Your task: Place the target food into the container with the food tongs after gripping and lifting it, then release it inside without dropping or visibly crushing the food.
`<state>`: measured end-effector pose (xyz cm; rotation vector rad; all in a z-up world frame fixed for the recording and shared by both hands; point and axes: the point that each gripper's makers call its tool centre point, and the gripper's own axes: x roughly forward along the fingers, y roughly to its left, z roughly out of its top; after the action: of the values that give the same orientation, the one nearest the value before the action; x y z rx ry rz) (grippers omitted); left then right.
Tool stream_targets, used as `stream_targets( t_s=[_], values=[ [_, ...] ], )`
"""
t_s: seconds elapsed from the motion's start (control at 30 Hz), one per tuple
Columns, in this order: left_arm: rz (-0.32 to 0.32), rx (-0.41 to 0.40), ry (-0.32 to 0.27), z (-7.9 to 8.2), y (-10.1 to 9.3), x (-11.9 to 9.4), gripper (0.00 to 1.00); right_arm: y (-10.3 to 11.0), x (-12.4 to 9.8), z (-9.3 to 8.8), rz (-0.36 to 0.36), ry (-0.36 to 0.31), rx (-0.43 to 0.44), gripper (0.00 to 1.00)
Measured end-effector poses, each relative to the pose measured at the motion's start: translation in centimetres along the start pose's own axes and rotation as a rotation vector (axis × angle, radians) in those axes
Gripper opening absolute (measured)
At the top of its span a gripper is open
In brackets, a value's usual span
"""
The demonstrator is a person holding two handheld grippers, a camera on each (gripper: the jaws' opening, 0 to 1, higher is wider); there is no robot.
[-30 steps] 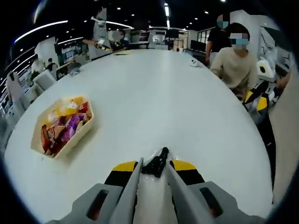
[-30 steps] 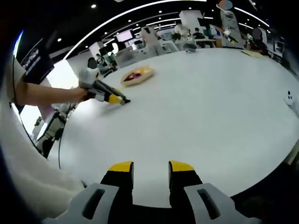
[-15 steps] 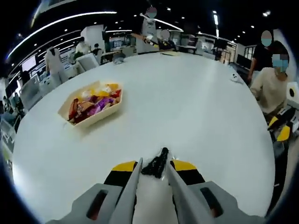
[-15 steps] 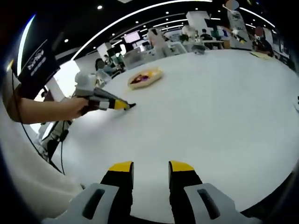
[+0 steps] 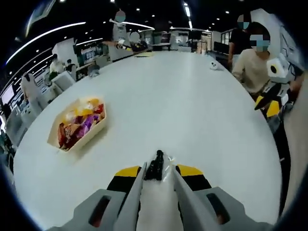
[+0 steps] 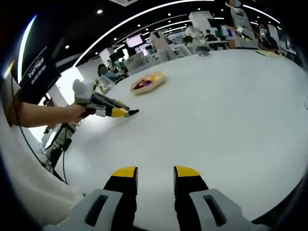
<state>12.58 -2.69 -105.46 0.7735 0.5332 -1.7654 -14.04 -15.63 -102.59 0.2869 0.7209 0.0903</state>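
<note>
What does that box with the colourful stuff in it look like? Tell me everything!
The box is a shallow, pale tan tray with angled corners and low walls; it looks like thin wood or card. It has no lid and sits flat on the white table, left of the left gripper and apart from it. Inside is a heap of small wrapped pieces in orange, yellow, red and purple. In the right gripper view it is a small far-off shape. Nothing else touches it.
</note>
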Motion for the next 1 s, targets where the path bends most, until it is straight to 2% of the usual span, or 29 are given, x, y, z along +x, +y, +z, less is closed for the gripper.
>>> stream_targets(
  t_s=[0.07,0.1,0.13,0.17,0.2,0.27,0.33,0.37,0.4,0.47,0.5,0.53,0.6,0.63,0.67,0.7,0.8,0.83,1.0],
  values=[
    [0.056,-0.117,-0.014,-0.2,0.4,-0.1,0.27,0.0,0.3,0.3,0.005,-0.001,0.001,0.30],
    [0.113,-0.150,-0.044,-0.3,0.5,-0.3,0.27,0.2,0.7,0.4,0.015,0.005,-0.005,0.30],
    [0.199,-0.273,-0.060,-0.8,0.7,-0.9,0.27,0.5,1.1,0.5,0.033,0.009,-0.010,0.30],
    [0.254,-0.328,-0.066,-1.1,0.7,-1.2,0.27,0.8,1.4,0.5,0.046,0.013,-0.017,0.30],
    [0.270,-0.353,-0.073,-1.2,0.7,-1.3,0.27,0.9,1.4,0.5,0.048,0.013,-0.019,0.29],
    [0.353,-0.420,-0.090,-1.5,0.6,-1.5,0.27,1.0,1.9,0.5,0.061,0.018,-0.031,0.29],
    [0.483,-0.568,-0.096,-1.9,0.7,-1.9,0.26,1.4,2.6,1.0,0.091,0.013,-0.037,0.29],
    [0.548,-0.701,-0.112,-2.1,0.6,-2.1,0.25,1.7,3.0,1.3,0.107,0.011,-0.045,0.28],
    [0.641,-0.672,-0.080,-2.0,0.0,-2.1,0.24,1.8,3.6,1.8,0.130,0.005,-0.052,0.29],
    [0.615,-0.486,-0.054,-1.1,-0.4,-2.9,0.22,1.5,4.0,2.5,0.141,-0.016,-0.027,0.29],
    [0.542,-0.498,-0.101,-0.9,-0.4,-3.2,0.22,1.4,4.2,2.6,0.148,-0.018,-0.021,0.29],
    [0.452,-0.457,-0.074,-1.5,-0.9,-2.4,0.22,1.4,4.4,2.6,0.152,-0.020,-0.011,0.29],
    [0.454,-0.390,-0.059,-1.0,-0.2,-2.1,0.21,1.1,4.3,2.4,0.145,-0.021,-0.002,0.28],
    [0.446,-0.384,-0.005,-2.3,0.1,-1.7,0.21,0.7,4.1,2.7,0.135,-0.031,0.025,0.28],
    [0.454,-0.415,-0.001,-2.8,0.3,-2.0,0.21,0.9,4.0,2.9,0.145,-0.042,0.037,0.28],
    [0.449,-0.531,-0.082,-2.7,0.3,-2.2,0.21,1.0,4.2,2.9,0.149,-0.034,0.032,0.28],
    [0.480,-0.526,-0.055,-2.3,0.0,-2.4,0.21,1.0,4.5,3.1,0.152,-0.034,0.028,0.28],
    [0.499,-0.572,-0.037,-2.3,0.2,-2.5,0.21,0.9,4.5,3.3,0.149,-0.035,0.026,0.28],
    [0.510,-0.598,-0.062,-2.0,0.1,-3.1,0.20,1.1,4.5,3.3,0.158,-0.037,0.022,0.27]
  ],
)
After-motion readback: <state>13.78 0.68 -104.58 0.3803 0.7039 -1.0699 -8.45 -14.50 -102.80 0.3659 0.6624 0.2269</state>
